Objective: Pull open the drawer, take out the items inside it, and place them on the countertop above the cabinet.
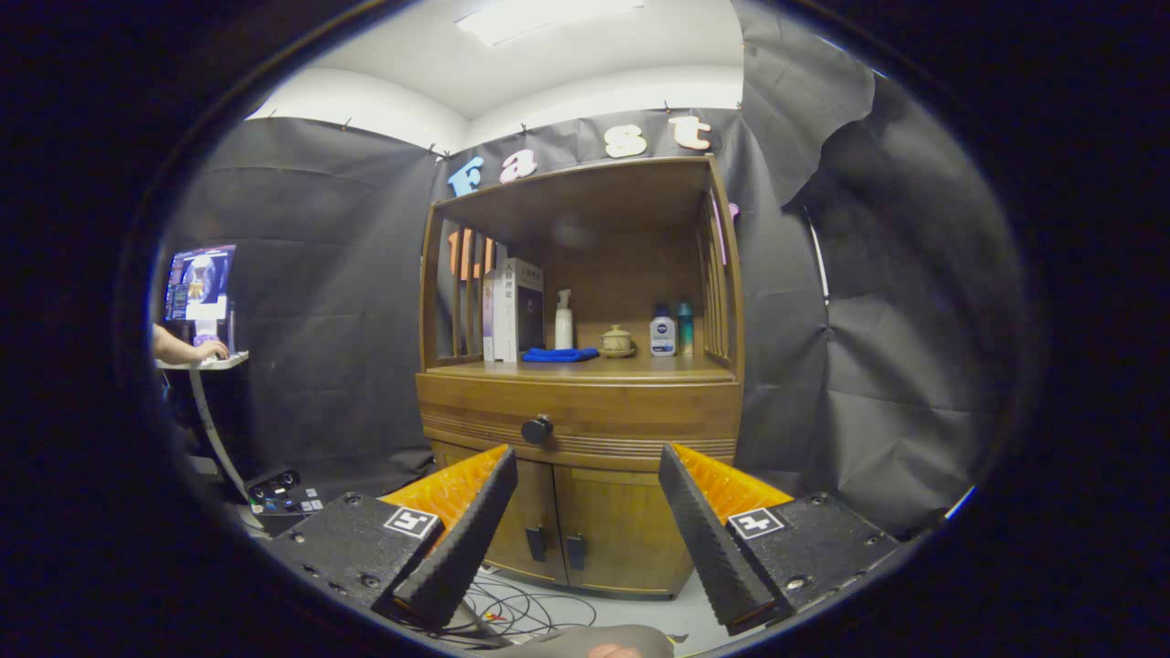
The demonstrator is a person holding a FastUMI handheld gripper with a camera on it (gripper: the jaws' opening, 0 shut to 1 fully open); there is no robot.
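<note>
Warm brown wood fills the middle of my view: a cabinet (585, 402) with a closed drawer (581, 413) set just under its countertop (631, 368), and a dark round knob (537, 429) sitting left of the drawer's centre. I have the gripper (585, 480) held back, well apart from the cabinet, its two ridged black fingers (466, 539) spread wide and holding nothing, which makes sense for an approach, since the knob has to fit between them before I can close. The knob sits beyond the fingers and a little nearer the left one, so I judge I need to shift slightly left and rise as I move in. The drawer is fully shut, so its contents are hidden and I can't say what needs lifting out. The countertop already carries a standing book box (514, 311), a folded blue cloth (559, 355), a white spray bottle (564, 320), a small lidded pot (616, 341), a white lotion bottle with a blue cap (663, 332) and a teal can (685, 329), mostly set toward the back, so the front edge looks the sensible landing strip. Below the drawer are two doors (585, 530). Cables (530, 608) lie on the floor ahead of the cabinet. Off to the left a person's hand (208, 350) rests at a small desk by a monitor (199, 283).
</note>
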